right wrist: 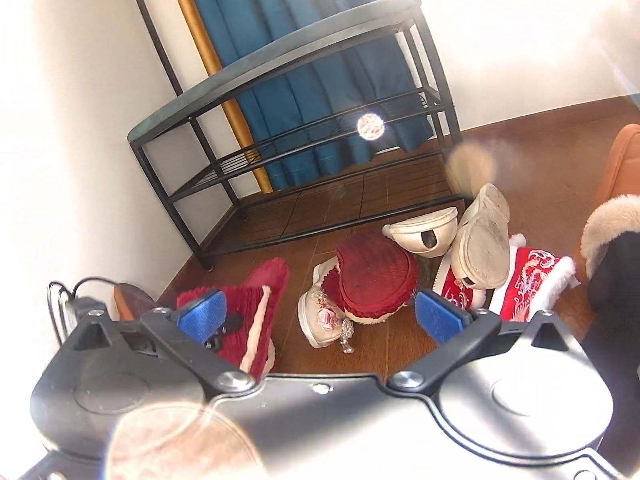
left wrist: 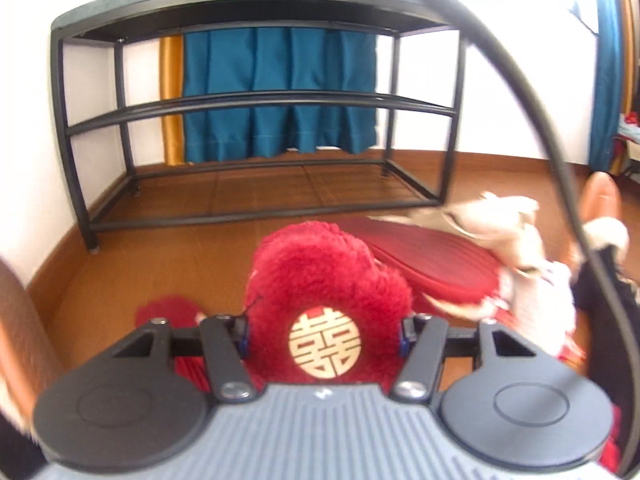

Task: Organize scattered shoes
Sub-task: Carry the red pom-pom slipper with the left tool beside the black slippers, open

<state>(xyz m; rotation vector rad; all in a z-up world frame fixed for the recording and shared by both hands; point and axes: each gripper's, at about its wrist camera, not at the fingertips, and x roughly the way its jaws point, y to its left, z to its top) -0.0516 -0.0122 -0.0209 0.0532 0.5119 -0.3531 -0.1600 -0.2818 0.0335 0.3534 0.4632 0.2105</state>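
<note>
The fluffy red slipper point(left wrist: 328, 300) with a gold emblem sits between the left gripper point(left wrist: 325, 334) fingers, which pinch its sides, above the wooden floor point(left wrist: 160, 264). An overturned red slipper point(right wrist: 374, 276) lies on the floor beside a floral cream shoe point(right wrist: 326, 320), with cream heels point(right wrist: 480, 240) and embroidered red boots point(right wrist: 524, 280) nearby. The right gripper point(right wrist: 320, 312) hangs above them, fingers spread wide, holding nothing. The black shoe rack point(left wrist: 256, 12) stands against the wall, shelves bare.

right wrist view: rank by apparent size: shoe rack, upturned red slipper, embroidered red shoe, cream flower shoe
1. shoe rack
2. upturned red slipper
3. embroidered red shoe and cream flower shoe: look alike, both partly covered, so unranked.
</note>
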